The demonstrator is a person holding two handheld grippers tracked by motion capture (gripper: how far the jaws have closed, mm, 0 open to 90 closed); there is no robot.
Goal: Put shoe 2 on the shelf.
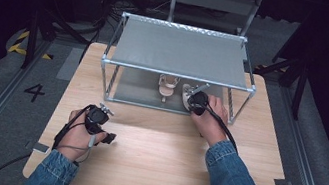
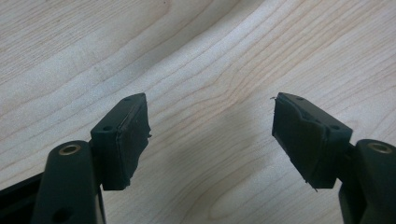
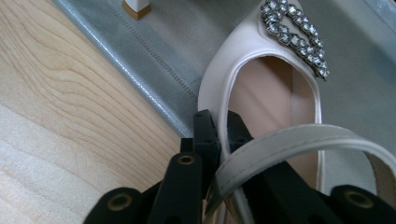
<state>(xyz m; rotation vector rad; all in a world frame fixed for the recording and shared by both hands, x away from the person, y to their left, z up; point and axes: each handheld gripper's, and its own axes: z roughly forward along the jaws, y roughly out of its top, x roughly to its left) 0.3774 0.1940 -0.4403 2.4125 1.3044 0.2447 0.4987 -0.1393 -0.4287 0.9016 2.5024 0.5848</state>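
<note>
Shoe: a cream shoe [image 3: 261,88] with a jewelled buckle [image 3: 294,35] lies on the grey lower shelf [image 3: 187,51] of the metal rack [image 1: 178,74], near its front edge.
Right gripper [image 3: 222,128]: jaws nearly closed, pinching the shoe's side rim; the strap [image 3: 299,144] arches across them.
Left gripper [image 2: 210,135]: jaws wide apart, holding nothing, over the bare wooden table [image 2: 210,56].
Second shoe [image 1: 167,86]: just beside the first.

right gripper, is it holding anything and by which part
The right gripper is shut on the cream shoe, pinching its side edge near the slingback strap. The left gripper is open and holds nothing.
</note>
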